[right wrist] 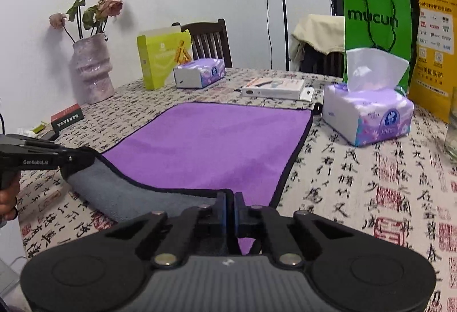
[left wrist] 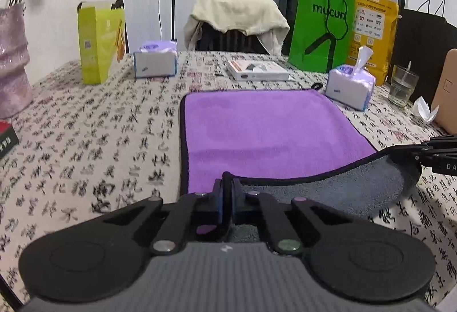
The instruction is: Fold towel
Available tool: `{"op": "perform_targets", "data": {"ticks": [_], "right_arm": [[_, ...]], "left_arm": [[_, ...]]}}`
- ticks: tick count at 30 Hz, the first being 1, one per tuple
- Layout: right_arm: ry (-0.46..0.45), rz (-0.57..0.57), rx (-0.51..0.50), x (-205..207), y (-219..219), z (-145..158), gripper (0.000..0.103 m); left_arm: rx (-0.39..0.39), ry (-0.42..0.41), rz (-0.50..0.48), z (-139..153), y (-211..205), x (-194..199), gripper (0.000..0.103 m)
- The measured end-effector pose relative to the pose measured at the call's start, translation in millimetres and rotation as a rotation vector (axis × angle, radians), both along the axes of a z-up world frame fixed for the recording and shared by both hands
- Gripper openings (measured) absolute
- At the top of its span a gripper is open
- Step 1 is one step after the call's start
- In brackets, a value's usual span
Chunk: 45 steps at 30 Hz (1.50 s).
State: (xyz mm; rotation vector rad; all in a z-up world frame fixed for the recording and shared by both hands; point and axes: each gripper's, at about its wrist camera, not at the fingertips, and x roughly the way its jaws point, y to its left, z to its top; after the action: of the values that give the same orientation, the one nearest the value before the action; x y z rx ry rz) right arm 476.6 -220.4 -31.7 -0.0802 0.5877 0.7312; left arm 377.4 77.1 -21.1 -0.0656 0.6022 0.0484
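Observation:
A purple towel (left wrist: pixel 262 129) with a black hem and a grey underside lies spread on the patterned tablecloth; it also shows in the right wrist view (right wrist: pixel 211 146). My left gripper (left wrist: pixel 227 183) is shut on the towel's near left corner and holds it lifted. My right gripper (right wrist: pixel 230 197) is shut on the near right corner. The near edge hangs raised between them with the grey underside (left wrist: pixel 328 195) showing. Each gripper shows in the other's view, the right one (left wrist: pixel 414 155) and the left one (right wrist: pixel 82 157).
Two tissue packs (left wrist: pixel 154 59) (left wrist: pixel 350 86), a yellow-green box (left wrist: pixel 100 40), a flat white box (left wrist: pixel 257 70), a green bag (left wrist: pixel 320 29), a yellow bag (left wrist: pixel 374 26) and a glass (left wrist: pixel 402 86) stand around the towel. A vase (right wrist: pixel 91 69) stands at the left.

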Motion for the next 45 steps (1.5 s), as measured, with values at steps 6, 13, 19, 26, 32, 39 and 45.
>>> {"op": "perform_targets", "data": {"ticks": [6,13,19,26,32,39,45], "right_arm": [[-0.021,-0.013,0.001,11,0,3,0.005],[-0.052,-0.020,-0.005,31,6,9,0.005],[-0.069,-0.022,-0.006,54,14,13,0.005],[-0.049,-0.038,0.006,90,22,11,0.005],[-0.042,-0.057,-0.005,119,32,5,0.005],[-0.028,-0.089,0.008,149,38,2,0.005],[-0.040,-0.107,0.003,172,49,1,0.005]], "left_arm": [[0.029,-0.032,-0.011,12,2,12,0.006],[0.056,-0.088,-0.023,24,6,35,0.006],[0.054,-0.097,-0.026,24,15,62,0.006],[0.032,-0.077,-0.017,21,27,94,0.006],[0.032,-0.072,-0.015,20,32,124,0.006],[0.024,-0.062,-0.009,16,39,156,0.006],[0.002,-0.046,0.009,12,50,180,0.006]]}}
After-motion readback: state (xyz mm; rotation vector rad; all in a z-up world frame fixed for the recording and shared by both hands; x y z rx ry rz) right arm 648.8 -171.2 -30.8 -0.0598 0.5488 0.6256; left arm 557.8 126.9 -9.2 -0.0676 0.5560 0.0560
